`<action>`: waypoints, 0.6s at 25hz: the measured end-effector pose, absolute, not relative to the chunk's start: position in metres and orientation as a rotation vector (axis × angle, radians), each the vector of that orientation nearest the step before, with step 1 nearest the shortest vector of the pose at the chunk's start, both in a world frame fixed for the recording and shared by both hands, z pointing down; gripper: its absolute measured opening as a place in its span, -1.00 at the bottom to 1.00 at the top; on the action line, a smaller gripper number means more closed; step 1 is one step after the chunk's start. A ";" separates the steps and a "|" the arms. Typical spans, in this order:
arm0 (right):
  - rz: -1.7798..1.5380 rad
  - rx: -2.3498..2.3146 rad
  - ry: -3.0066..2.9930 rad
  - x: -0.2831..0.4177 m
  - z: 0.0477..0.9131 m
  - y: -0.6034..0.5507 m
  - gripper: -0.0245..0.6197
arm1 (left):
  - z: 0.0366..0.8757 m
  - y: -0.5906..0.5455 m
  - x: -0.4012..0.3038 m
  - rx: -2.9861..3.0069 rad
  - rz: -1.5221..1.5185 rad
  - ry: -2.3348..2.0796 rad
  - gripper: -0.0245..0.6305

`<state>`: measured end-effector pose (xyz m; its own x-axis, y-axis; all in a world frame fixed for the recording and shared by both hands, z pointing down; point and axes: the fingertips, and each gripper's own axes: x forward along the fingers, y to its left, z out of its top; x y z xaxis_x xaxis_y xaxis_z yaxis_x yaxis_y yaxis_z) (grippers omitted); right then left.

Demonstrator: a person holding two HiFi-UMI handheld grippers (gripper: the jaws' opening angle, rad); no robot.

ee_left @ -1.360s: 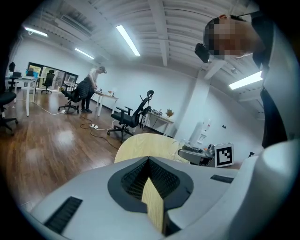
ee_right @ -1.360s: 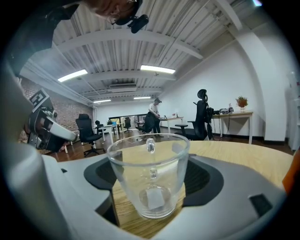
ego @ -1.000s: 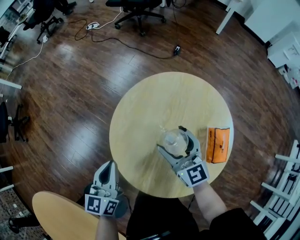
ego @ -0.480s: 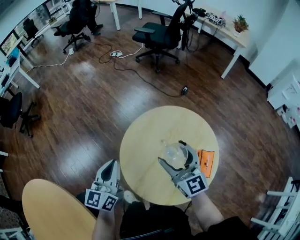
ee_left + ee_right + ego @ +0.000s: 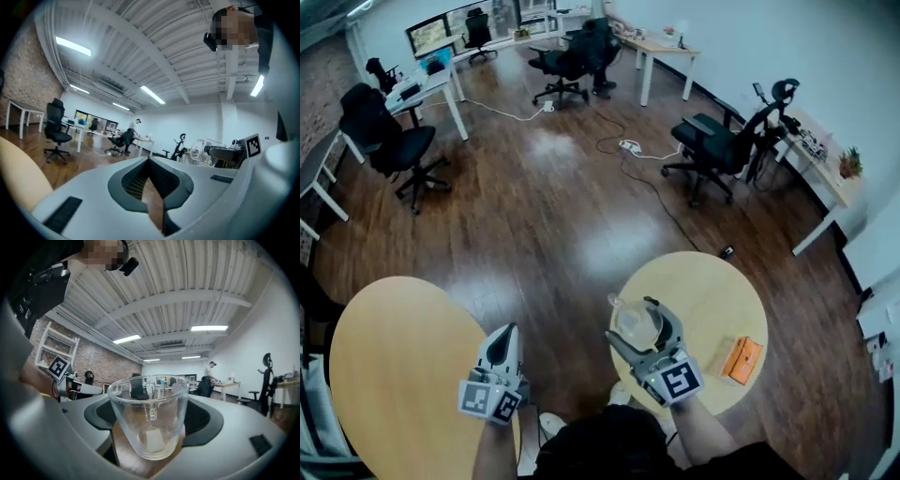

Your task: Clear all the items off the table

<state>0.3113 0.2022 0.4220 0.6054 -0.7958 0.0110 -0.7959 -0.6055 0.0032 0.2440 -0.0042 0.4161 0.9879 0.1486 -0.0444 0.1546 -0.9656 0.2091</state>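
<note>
The round tabletop (image 5: 712,291) sits lower and smaller in the head view than before. The right gripper (image 5: 637,317) keeps its jaws clamped on the glass cup (image 5: 149,416), now held over the tabletop's left edge. The left gripper (image 5: 149,161) keeps its jaws together. The orange packet (image 5: 742,360) still lies near the tabletop's right edge.

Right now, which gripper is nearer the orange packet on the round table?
Right. The right gripper, holding a glass cup, hangs over that table's left edge, left of the packet; the left gripper is farther left, off it.
</note>
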 end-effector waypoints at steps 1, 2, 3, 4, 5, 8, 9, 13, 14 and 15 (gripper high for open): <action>0.004 2.789 -1.464 0.301 0.416 0.173 0.33 | 0.412 -0.030 0.221 2.934 -0.053 0.155 -0.95; -0.009 2.761 -1.541 0.290 0.409 0.143 0.33 | 0.408 -0.057 0.196 2.939 -0.065 0.076 -0.95; -0.026 2.722 -1.621 0.277 0.404 0.113 0.33 | 0.406 -0.084 0.169 2.934 -0.077 -0.015 -0.95; -0.040 2.675 -1.704 0.263 0.398 0.083 0.33 | 0.405 -0.110 0.140 2.926 -0.090 -0.114 -0.95; -0.049 2.621 -1.786 0.248 0.393 0.053 0.33 | 0.405 -0.134 0.111 2.914 -0.103 -0.215 -0.95; -0.064 2.461 -2.009 0.202 0.386 -0.026 0.33 | 0.400 -0.186 0.024 2.883 -0.148 -0.486 -0.95; -0.074 2.418 -2.074 0.187 0.384 -0.048 0.33 | 0.398 -0.198 -0.002 2.873 -0.164 -0.558 -0.95; -0.045 2.257 -2.249 0.124 0.382 -0.128 0.33 | 0.398 -0.240 -0.096 2.813 -0.211 -0.799 -0.95; -0.038 2.213 -2.286 0.108 0.383 -0.146 0.33 | 0.399 -0.250 -0.118 2.790 -0.219 -0.856 -0.95; -0.036 2.169 -2.325 0.092 0.383 -0.163 0.33 | 0.401 -0.258 -0.139 2.766 -0.229 -0.912 -0.95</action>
<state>0.0919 -0.1628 0.3833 -0.0691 -0.9967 -0.0431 -0.9975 0.0696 -0.0096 -0.1389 -0.2584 0.4008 0.7953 -0.6011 -0.0786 -0.5669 -0.7834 0.2548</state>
